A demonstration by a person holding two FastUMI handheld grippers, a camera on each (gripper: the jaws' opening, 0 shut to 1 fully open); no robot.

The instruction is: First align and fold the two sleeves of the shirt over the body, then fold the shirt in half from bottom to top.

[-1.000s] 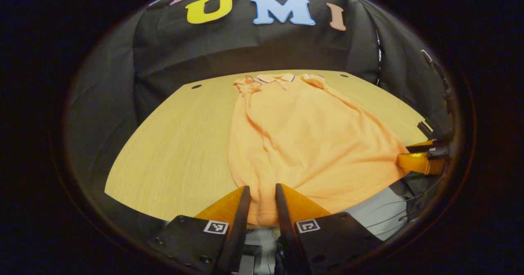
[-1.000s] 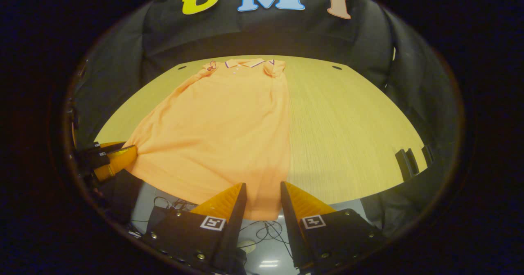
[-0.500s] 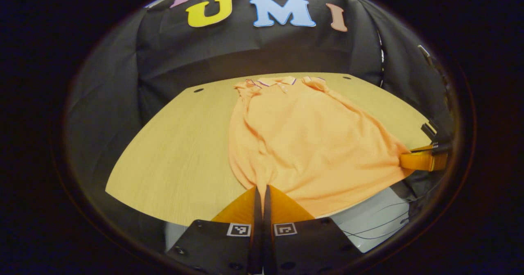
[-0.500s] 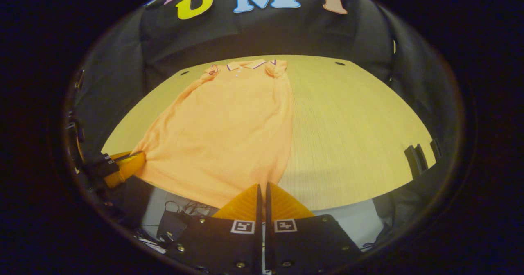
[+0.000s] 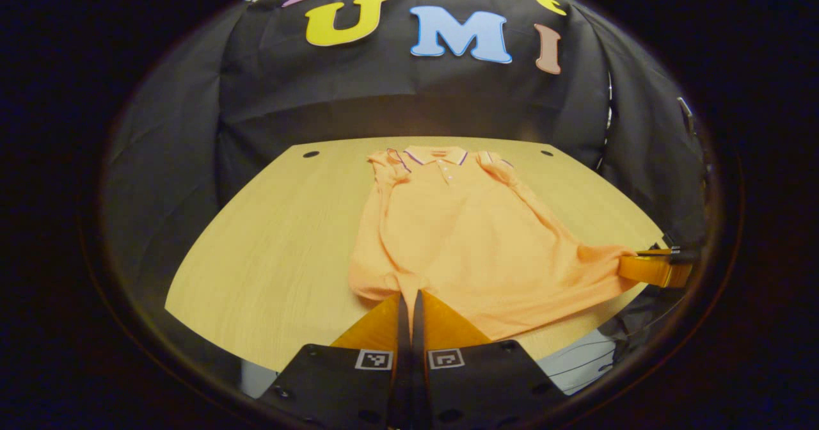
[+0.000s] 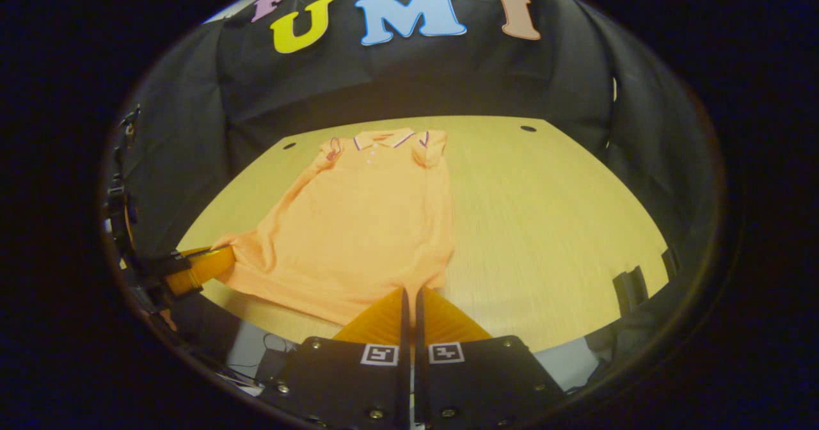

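An orange polo shirt lies on the wooden table, collar at the far side, both sleeves folded in over the body. My left gripper is shut on the shirt's bottom hem at its left corner. My right gripper is shut on the hem at the right corner. Each gripper also appears in the other's view, the right gripper and the left gripper, pinching the stretched hem. The hem is lifted off the table and drawn taut between the two.
The wooden table has bare room on both sides of the shirt and round holes near its far corners. Black cloth walls close in the back and sides. Dark clips stand at the table's right edge.
Both grippers went from open around the hem to shut on it. They have since carried the hem up and toward the collar, so the shirt looks shorter and its bottom edge is over the table.
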